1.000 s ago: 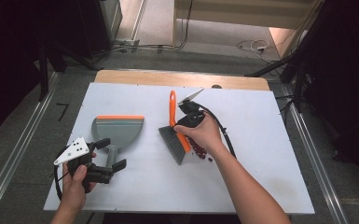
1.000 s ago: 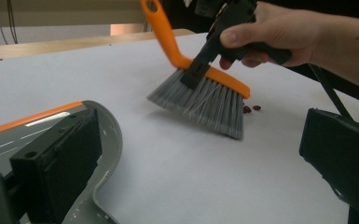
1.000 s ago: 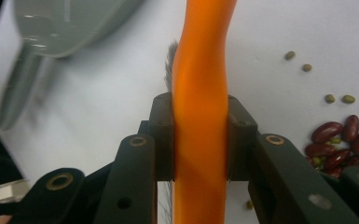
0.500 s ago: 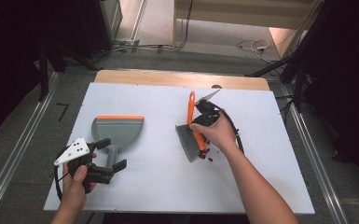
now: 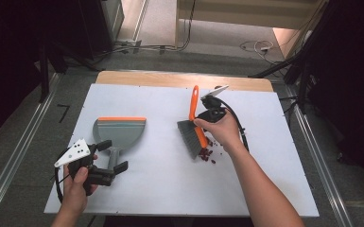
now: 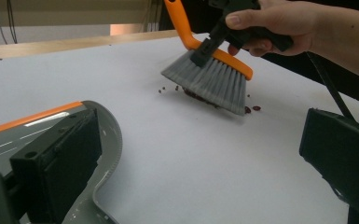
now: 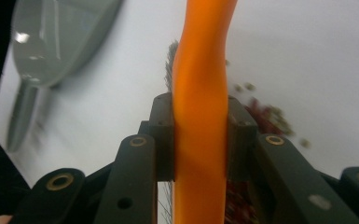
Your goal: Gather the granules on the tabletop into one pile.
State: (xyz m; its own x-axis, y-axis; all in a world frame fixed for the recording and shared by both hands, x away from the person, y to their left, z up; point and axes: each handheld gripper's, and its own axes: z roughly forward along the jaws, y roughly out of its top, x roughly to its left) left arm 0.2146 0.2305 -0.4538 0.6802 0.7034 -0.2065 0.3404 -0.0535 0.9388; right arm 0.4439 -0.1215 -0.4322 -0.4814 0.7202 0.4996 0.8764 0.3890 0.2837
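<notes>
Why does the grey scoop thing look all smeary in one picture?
In the right gripper view the dustpan is blurred, while the orange brush handle up close looks sharper; in the high view the dustpan looks clear.

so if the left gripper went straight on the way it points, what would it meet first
Probably the brush and the red bits under it; bare table lies between. The dustpan sits off to its left, though depth is hard to judge.

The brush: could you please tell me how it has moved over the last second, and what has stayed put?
The brush, clamped in the right gripper, moved rightward across the table to the small red bits. The dustpan and left gripper stayed put.
</notes>
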